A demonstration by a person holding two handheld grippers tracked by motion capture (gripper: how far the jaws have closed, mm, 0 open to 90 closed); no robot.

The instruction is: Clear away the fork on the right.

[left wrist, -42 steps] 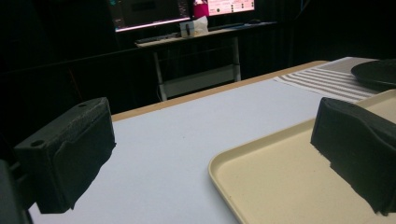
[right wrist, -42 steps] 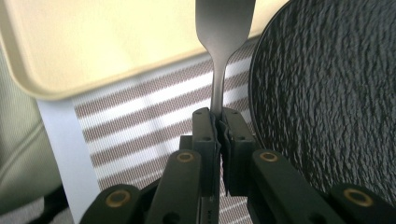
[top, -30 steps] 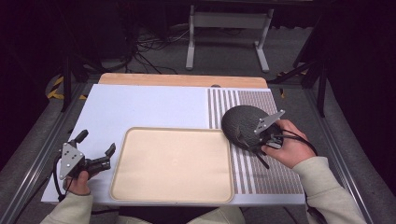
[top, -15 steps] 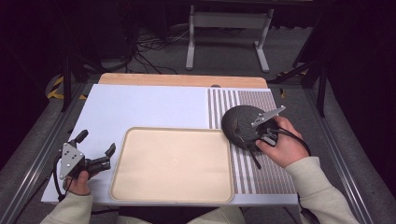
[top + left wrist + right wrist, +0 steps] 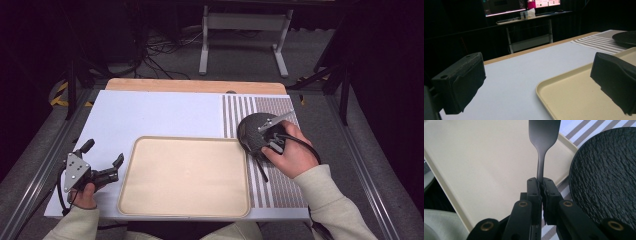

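A round black textured plate [image 5: 251, 131] [image 5: 604, 175] lies on the striped mat at the right. My right gripper [image 5: 259, 154] [image 5: 541, 186] hangs over the plate's near edge, shut on the thin stem of a dark utensil [image 5: 262, 170] [image 5: 543, 142]. In the right gripper view the utensil's broad end reaches over the rim of the beige tray [image 5: 185, 141] [image 5: 474, 157]. The tray is bare. My left gripper [image 5: 103, 152] [image 5: 539, 82] rests open on the white board just left of the tray [image 5: 574, 100], with nothing between its jaws. The plate's edge [image 5: 626, 37] is visible far right.
A grey-and-white striped mat [image 5: 280, 185] covers the right part of the white board [image 5: 165, 115]. A wooden strip [image 5: 195, 86] runs along the far edge. Beyond it stands a metal frame [image 5: 242, 30] on a floor with cables. Rails flank both sides.
My right hand has drifted a little to the left with the utensil in the gripper. The left gripper has stayed where it was.
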